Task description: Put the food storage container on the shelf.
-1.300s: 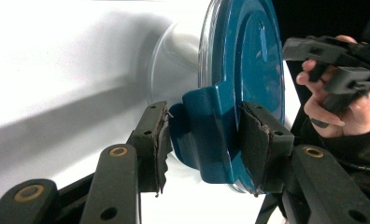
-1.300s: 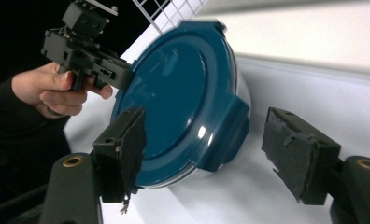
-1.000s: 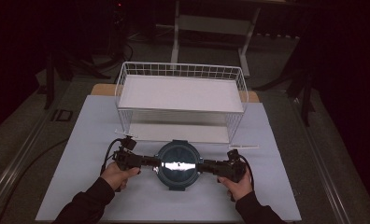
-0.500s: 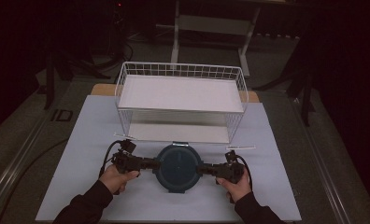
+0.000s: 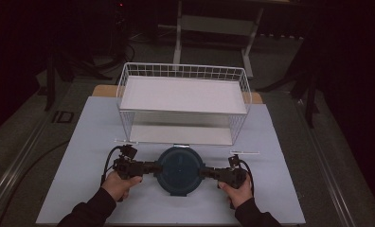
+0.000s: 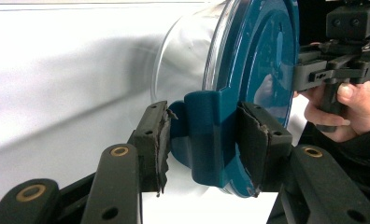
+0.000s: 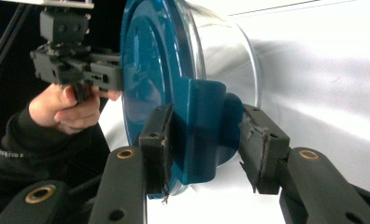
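Near the wire basket (image 5: 183, 101), your clear container with the teal lid (image 5: 178, 169) sits between both grippers: left gripper (image 6: 204, 140) clamps one lid clip, right gripper (image 7: 206, 140) has just been closing around the opposite clip.

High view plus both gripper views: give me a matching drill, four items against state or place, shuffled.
1. lid
2. wire basket
3. left gripper
4. right gripper

A. white, at the back of the mat
B. teal, between the two grippers
C. pads pressed on a lid tab
D. around a lid tab, one pad clear of it

Pairs: 1-B, 2-A, 3-C, 4-D.
Note: the right gripper's jaws have just been closing, with the tab between them.
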{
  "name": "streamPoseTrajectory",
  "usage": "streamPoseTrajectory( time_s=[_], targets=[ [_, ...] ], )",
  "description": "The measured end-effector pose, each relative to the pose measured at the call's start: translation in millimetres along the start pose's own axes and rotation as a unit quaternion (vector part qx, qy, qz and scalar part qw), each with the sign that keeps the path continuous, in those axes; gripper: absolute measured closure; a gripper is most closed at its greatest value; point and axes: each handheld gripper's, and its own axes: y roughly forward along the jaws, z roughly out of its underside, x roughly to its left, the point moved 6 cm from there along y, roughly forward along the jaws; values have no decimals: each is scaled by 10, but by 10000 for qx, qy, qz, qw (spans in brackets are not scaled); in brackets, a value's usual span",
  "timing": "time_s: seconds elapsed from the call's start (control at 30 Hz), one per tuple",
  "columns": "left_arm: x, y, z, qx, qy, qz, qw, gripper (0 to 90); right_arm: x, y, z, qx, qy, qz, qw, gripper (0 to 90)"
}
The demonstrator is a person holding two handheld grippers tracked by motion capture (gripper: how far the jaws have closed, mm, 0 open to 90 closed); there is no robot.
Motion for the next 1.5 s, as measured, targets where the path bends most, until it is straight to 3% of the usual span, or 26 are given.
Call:
streamPoseTrajectory(
  time_s=[0.37, 0.7, 1.17, 1.37, 1.5],
  targets=[
    [-42, -44, -41, -104, 229, -18, 9997, 558, 42, -12, -29, -16, -152, 15, 9999, 568],
    [-68, -30, -228, -313, 410, -80, 9986, 558, 55, -80, -278, -182, -397, 88, 9990, 567],
    [88, 138, -515, -658, 516, -38, 9965, 556, -115, -88, -648, -323, -608, 295, 9972, 565],
    [175, 170, -633, -693, 691, -132, 9951, 556, -201, -35, -750, -365, -729, 347, 9961, 564],
    [243, 213, -693, -788, 691, -151, 9944, 556, -267, 8, -818, -403, -743, 391, 9957, 563]
  ],
)
